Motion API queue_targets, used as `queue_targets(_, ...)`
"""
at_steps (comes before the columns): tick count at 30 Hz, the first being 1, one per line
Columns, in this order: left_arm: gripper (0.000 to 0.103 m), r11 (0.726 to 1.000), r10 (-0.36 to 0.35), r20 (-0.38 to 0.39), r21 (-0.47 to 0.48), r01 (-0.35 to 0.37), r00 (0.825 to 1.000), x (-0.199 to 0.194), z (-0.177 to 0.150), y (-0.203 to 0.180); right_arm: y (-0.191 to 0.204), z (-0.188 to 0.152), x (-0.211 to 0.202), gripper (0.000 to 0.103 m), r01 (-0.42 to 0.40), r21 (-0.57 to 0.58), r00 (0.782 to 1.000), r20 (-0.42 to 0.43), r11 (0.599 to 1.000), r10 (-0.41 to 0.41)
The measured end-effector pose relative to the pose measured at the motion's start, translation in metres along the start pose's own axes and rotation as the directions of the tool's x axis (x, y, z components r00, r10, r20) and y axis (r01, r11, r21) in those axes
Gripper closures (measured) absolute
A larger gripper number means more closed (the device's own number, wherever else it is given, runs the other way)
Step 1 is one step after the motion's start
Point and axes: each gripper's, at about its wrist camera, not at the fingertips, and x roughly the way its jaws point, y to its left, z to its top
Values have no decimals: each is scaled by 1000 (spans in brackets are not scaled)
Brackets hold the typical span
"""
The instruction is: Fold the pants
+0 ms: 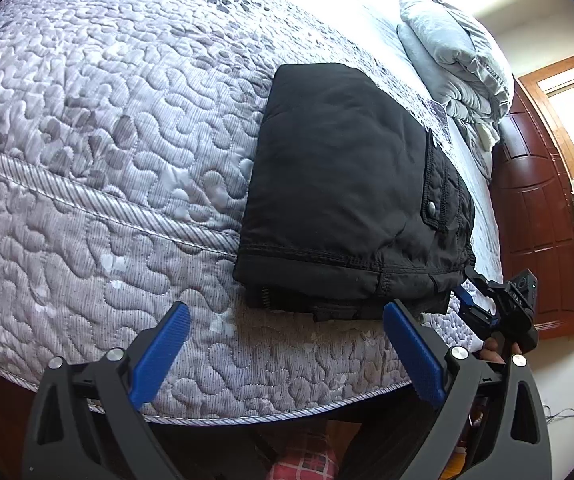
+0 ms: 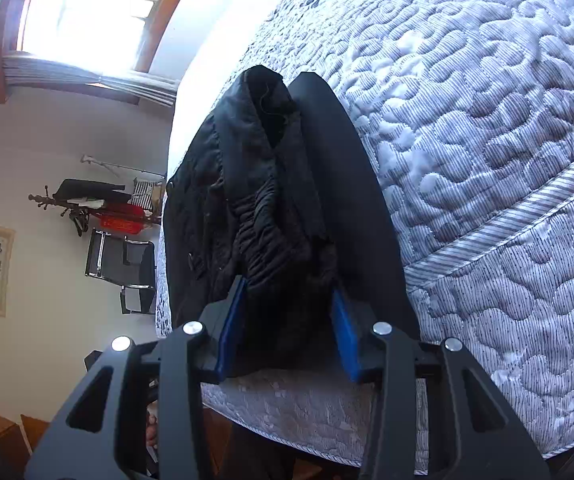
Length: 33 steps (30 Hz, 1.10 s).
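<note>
Left wrist view: the black pants [image 1: 351, 184] are seen folded into a compact stack at centre frame on the quilted bed [image 1: 107, 160], near its lower edge, with the left tool [image 1: 287, 344] held wide and clear of the cloth at the bottom, likely because no grip is needed there. Right wrist view: the right tool [image 2: 289, 320] is set around the bunched waistband end of the pants at lower centre, its blue pads [image 2: 345, 336] on either side of the thick layers, probably so the stack can be squared or shifted; whether it is truly clamped cannot be told.
</note>
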Motion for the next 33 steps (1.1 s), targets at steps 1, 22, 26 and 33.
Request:
queue_targets(1, 5, 1000, 6, 3, 6, -6, 1000, 0, 0, -1, -2, 1, 0, 62, 2, 5, 1000, -3, 1000, -2)
queue_targets(22, 5, 949, 158, 244, 231, -215, 957, -70, 21, -75, 26, 6, -63, 23, 142, -162, 984, 133, 977, -121)
queue_targets(26, 4, 942, 141, 283, 255, -216, 949, -83, 28, -88, 32, 13, -66, 18, 151, -211, 983, 133, 966, -124)
queue_targets(33, 4, 924, 118, 330, 310, -226, 937, -92, 40, -112, 31, 27, -43, 17, 216, -253, 976, 86, 943, -201)
